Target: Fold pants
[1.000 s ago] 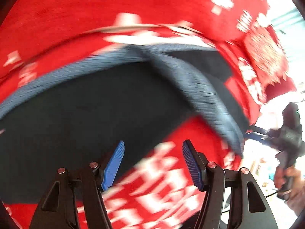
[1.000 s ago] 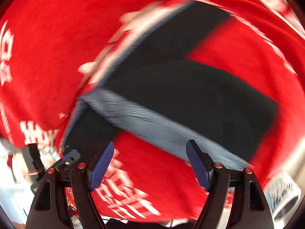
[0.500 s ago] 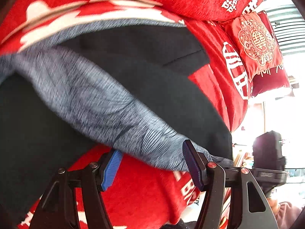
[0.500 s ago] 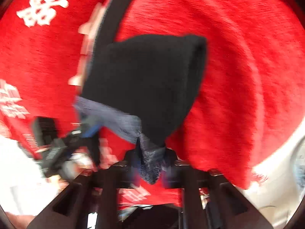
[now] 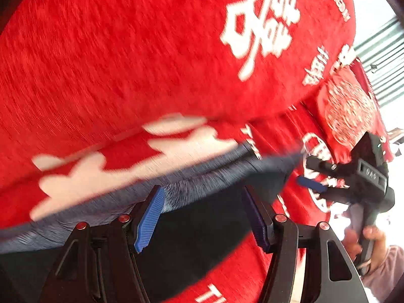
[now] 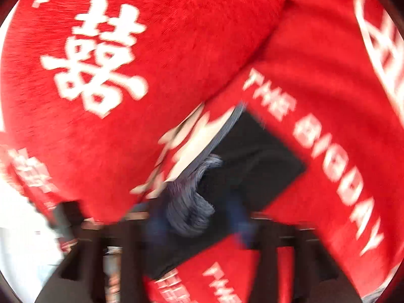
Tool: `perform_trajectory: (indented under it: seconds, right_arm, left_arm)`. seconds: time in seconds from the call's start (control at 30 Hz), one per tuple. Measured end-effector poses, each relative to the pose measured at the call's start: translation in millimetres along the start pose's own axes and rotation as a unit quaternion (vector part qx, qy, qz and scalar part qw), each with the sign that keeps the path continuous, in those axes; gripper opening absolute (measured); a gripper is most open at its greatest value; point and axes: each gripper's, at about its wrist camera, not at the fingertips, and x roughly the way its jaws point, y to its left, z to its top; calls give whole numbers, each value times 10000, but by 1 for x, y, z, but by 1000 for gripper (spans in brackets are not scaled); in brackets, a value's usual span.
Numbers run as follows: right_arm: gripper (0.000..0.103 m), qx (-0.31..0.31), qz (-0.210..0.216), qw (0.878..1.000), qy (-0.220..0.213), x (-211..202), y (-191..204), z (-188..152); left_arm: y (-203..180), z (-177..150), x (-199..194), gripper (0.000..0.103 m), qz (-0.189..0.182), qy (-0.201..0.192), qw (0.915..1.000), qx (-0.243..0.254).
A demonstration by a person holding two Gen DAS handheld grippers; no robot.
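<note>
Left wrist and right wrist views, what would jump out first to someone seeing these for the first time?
The bright red blanket with big white characters fills both views. On it lie the dark pants, their bluish-grey waistband running across the lower middle of the left wrist view, just beyond the left gripper. At that view's right edge, a hand holds the right gripper.

Red plush bedspread (image 5: 126, 58) printed with white double-happiness characters (image 6: 96, 55) and "THE BIG DAY" lettering (image 6: 328, 156). Red embroidered cushion (image 5: 348, 111) at far right of left view, next to bright window with horizontal slats (image 5: 378, 58).
</note>
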Motion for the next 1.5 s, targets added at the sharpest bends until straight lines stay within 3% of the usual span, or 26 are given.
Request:
perform_trajectory:
  seconds: [0.13, 0.2, 0.3, 0.4, 0.43, 0.47, 0.53, 0.63, 0.7, 0.8, 0.87, 0.93, 1.07, 1.17, 1.33, 1.4, 1.5]
  right_arm:
    - [80, -327, -138, 9992, -162, -11, 5, 10]
    - [80, -43, -102, 9999, -66, -7, -12, 1]
    - [70, 593, -55, 9981, 183, 15, -49, -18]
    - [49, 1066, 188, 9936, 332, 42, -69, -22]
    - [13, 1115, 229, 9927, 405, 51, -73, -22]
    - [7, 1132, 243, 9925, 395, 54, -73, -23]
    - [7, 937, 250, 9948, 299, 46, -70, -27]
    - [9, 546, -425, 9956, 634, 42, -74, -39]
    - [22, 489, -621, 9947, 653, 37, -72, -39]
    - [26, 109, -1055, 9943, 123, 7, -49, -35]
    - [26, -308, -979, 9947, -62, -3, -25, -35]
    - [26, -828, -798, 9931, 245, 19, 4, -34]
    - [26, -1646, -754, 9810, 692, 92, 49, -30]
    - [23, -1882, -983, 9745, 724, 132, 59, -26]
    - [14, -1386, -1386, 9804, 216, 117, 38, 3]
    - [14, -1059, -1704, 9797, 20, 99, 23, 15]
    - [20, -874, -1752, 9806, 38, 75, 11, 16]
  left_arm:
    - [17, -9, 4, 64, 520, 104, 9986, -90]
    - [30, -24, 7, 64, 796, 265, 9963, -182]
    - [50, -49, 13, 64, 1115, 504, 9916, -416]
    - [65, -66, 22, 64, 1300, 706, 9870, -627]
    - [69, -71, 24, 64, 1362, 769, 9855, -660]
    - [72, -75, 25, 64, 1440, 831, 9838, -677]
    - [73, -84, 26, 64, 1501, 846, 9830, -641]
    - [68, -94, 27, 64, 1612, 912, 9819, -400]
    - [62, -91, 27, 64, 1704, 1041, 9795, -282]
    - [56, -76, 12, 64, 1690, 772, 9824, -215]
    - [58, -65, 10, 65, 1746, 598, 9825, -231]
    - [67, -53, 19, 70, 1845, 541, 9806, -377]
    - [79, -36, 49, 70, 2216, 502, 9720, -600]
    - [89, -30, 60, 76, 2296, 365, 9698, -739]
    - [112, -25, 50, 76, 2420, 337, 9649, -969]
    - [123, -30, 37, 76, 2513, 372, 9614, -1053]
    - [133, -46, 13, 76, 2646, 395, 9583, -1006]
